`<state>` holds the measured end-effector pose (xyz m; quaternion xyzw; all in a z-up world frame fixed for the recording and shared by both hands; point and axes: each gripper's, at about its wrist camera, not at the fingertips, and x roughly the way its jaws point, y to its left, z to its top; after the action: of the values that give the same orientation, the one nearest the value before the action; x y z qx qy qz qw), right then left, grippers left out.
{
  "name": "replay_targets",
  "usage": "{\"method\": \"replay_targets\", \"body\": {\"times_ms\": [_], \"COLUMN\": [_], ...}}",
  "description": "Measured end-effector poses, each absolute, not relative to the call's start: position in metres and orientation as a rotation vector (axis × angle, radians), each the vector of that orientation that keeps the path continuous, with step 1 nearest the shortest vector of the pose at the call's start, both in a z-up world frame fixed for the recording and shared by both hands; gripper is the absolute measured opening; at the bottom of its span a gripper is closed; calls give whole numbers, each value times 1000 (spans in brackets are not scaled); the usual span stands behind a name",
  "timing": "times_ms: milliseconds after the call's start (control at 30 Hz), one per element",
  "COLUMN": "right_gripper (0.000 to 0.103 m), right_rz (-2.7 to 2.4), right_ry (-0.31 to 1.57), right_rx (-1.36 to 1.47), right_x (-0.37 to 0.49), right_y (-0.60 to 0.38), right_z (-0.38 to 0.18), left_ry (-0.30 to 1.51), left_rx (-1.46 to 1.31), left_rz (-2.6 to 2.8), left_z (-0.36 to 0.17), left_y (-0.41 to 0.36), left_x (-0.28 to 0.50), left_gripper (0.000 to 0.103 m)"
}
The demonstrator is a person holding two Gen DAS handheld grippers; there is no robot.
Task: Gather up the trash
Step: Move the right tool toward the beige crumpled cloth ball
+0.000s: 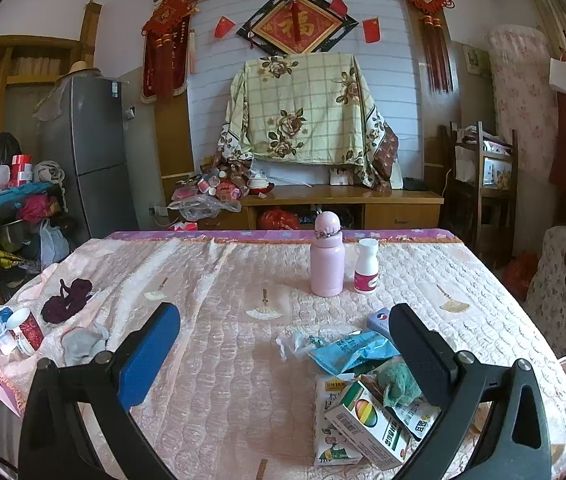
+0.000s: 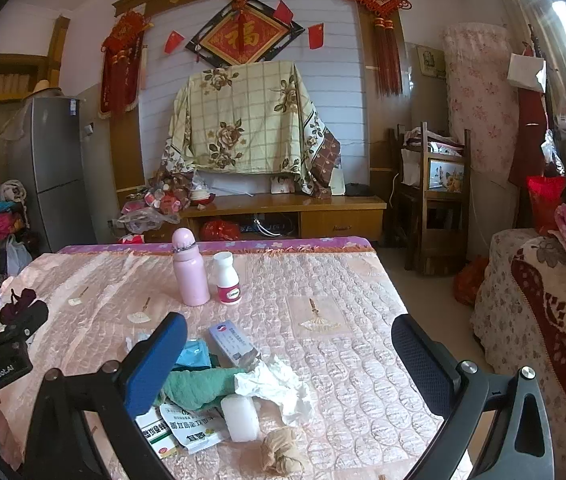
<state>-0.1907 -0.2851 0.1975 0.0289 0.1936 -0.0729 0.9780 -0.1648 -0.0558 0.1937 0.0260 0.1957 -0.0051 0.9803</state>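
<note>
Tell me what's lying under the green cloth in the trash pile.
The green cloth lies over a printed white packet and a green-and-white carton, with a blue wrapper tucked at its far edge. Whatever sits beneath its middle is covered.

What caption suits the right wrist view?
Open right gripper hovers above crumpled tissue and packets on a quilted table.
</note>
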Motion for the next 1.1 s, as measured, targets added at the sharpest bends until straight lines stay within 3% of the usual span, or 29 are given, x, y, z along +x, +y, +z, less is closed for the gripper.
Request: {"method": "replay_targets", "body": {"times_ms": [1100], "right_gripper": [103], "right_rz": [-169], "right_ry": [435], "right_rx": [54], "right_x": [-187], "right_y": [-294], "right_z": [186], "left_ry": [434], "left_rx": [66], "left_rz": [-7], "left_z": [171], "left_y": [-69], "left_x": [-157], "left_gripper": [103]}}
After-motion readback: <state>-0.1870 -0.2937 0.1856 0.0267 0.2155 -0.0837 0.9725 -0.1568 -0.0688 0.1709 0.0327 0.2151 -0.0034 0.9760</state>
